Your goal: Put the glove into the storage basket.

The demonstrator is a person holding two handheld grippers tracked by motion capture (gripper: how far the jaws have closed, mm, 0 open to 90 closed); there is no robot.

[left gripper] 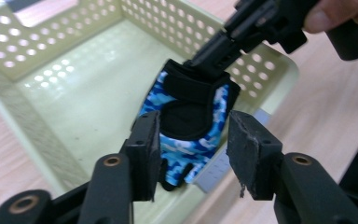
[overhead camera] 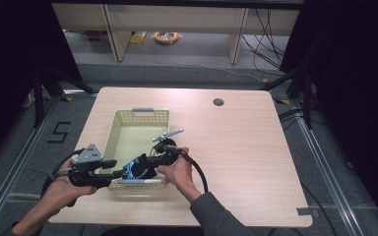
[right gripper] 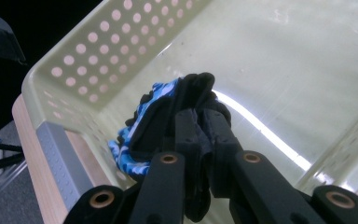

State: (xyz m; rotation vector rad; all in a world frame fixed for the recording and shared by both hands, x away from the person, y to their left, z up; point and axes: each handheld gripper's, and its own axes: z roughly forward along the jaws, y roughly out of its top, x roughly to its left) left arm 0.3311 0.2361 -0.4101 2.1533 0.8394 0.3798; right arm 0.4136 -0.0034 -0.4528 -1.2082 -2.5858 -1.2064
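A blue camouflage and black fingerless glove (overhead camera: 139, 167) (left gripper: 191, 119) (right gripper: 161, 109) hangs over the near end of a pale yellow perforated basket (overhead camera: 112, 129) (left gripper: 37, 56) (right gripper: 79, 56). My right gripper (overhead camera: 152, 162) (right gripper: 204, 128) is shut on the glove's black cuff and holds it up; it also shows in the left gripper view, coming in from the top right (left gripper: 223, 44). My left gripper (overhead camera: 112, 169) (left gripper: 193, 149) is open at the basket's near left corner, its jaws either side of the glove without touching it.
The basket sits on a light wooden table (overhead camera: 236, 147) with a round cable hole (overhead camera: 218, 102) at the back. Grey handles (overhead camera: 142, 110) mark the basket's ends. A floor marking "5" (overhead camera: 59, 132) lies left of the table. Shelving and cables stand beyond.
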